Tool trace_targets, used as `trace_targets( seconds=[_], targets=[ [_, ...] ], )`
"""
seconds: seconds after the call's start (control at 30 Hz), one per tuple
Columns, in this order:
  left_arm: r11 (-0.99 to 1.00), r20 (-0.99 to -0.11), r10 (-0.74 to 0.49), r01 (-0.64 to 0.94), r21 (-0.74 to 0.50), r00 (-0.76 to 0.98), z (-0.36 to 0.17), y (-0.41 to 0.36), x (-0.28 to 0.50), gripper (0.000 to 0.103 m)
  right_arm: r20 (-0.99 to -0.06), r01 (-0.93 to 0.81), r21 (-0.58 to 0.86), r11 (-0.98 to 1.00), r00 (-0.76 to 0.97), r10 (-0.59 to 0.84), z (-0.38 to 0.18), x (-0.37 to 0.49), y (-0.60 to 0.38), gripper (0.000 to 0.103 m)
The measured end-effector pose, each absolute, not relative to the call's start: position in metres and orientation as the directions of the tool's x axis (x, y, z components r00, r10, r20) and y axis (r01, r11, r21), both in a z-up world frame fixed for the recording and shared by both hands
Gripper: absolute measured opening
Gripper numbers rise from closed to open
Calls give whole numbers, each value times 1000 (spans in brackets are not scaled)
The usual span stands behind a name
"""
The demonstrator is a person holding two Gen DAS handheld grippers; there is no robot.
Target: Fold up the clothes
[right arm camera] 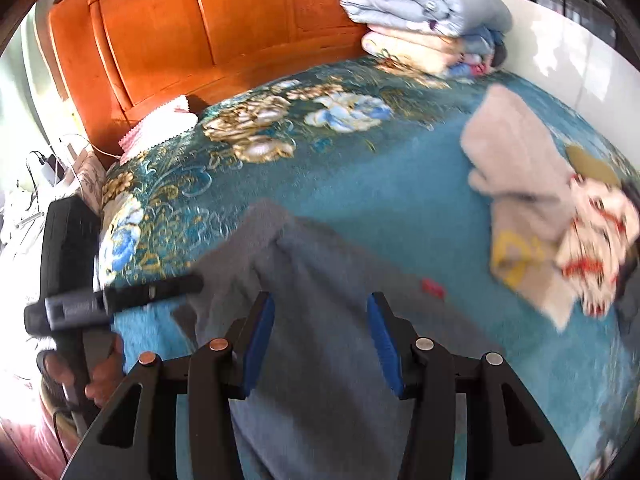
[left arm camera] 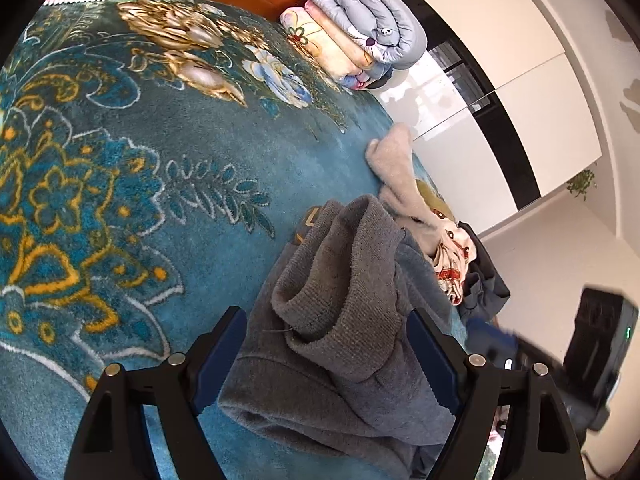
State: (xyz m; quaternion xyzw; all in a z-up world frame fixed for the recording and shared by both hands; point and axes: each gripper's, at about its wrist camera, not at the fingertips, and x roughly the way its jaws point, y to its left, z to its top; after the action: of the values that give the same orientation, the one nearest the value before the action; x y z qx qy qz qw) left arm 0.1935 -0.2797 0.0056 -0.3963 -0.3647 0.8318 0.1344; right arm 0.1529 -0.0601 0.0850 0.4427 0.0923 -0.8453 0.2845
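Observation:
A grey knit garment (left arm camera: 340, 320) lies bunched on the teal flowered blanket (left arm camera: 160, 160). My left gripper (left arm camera: 326, 340) is open, its blue-padded fingers (left arm camera: 224, 344) standing wide on either side of a raised fold of the grey cloth. In the right wrist view the same grey garment (right arm camera: 320, 280) spreads flatter across the blanket (right arm camera: 380, 200). My right gripper (right arm camera: 320, 316) hovers open just above it with nothing between its pads. The left gripper (right arm camera: 120, 292) shows blurred at the garment's left edge, held by a hand (right arm camera: 100, 376).
A loose pile lies to the right: a beige garment (right arm camera: 520, 168), a white cloth with red print (right arm camera: 596, 232) and something dark under them. Folded quilts (right arm camera: 420, 12) are stacked against the orange wooden headboard (right arm camera: 200, 32). A pink towel (right arm camera: 156, 128) lies near the headboard.

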Motion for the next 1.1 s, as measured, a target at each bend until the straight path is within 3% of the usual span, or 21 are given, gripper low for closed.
trace_targets(
  seconds=[0.13, 0.27, 0.4, 0.53, 0.77, 1.0, 1.1],
  targets=[
    [-780, -653, 432, 106, -617, -622, -2, -268, 188, 85, -824, 532, 164, -831, -390, -412, 56, 180, -45, 50],
    [-821, -665, 404, 73, -566, -628, 1, -261, 190, 85, -830, 478, 192, -857, -387, -402, 24, 188, -40, 50],
    [-741, -583, 493, 40, -671, -646, 2, -276, 193, 85, -785, 490, 228, -841, -418, -457, 48, 198, -29, 51],
    [-686, -550, 550, 36, -727, -629, 2, -289, 183, 85, -702, 388, 328, -861, -510, -497, 63, 207, 20, 66],
    [-659, -571, 656, -7, -752, -494, -3, -281, 152, 87, -604, 65, 712, -699, -451, -657, 2, 201, 107, 67],
    [-623, -564, 737, -50, -781, -372, -7, -273, 126, 89, -552, 33, 779, -626, -437, -710, -17, 181, 98, 70],
    [-594, -535, 764, -70, -801, -361, -8, -271, 123, 89, -538, 34, 788, -615, -447, -714, -22, 175, 85, 79]
  ],
)
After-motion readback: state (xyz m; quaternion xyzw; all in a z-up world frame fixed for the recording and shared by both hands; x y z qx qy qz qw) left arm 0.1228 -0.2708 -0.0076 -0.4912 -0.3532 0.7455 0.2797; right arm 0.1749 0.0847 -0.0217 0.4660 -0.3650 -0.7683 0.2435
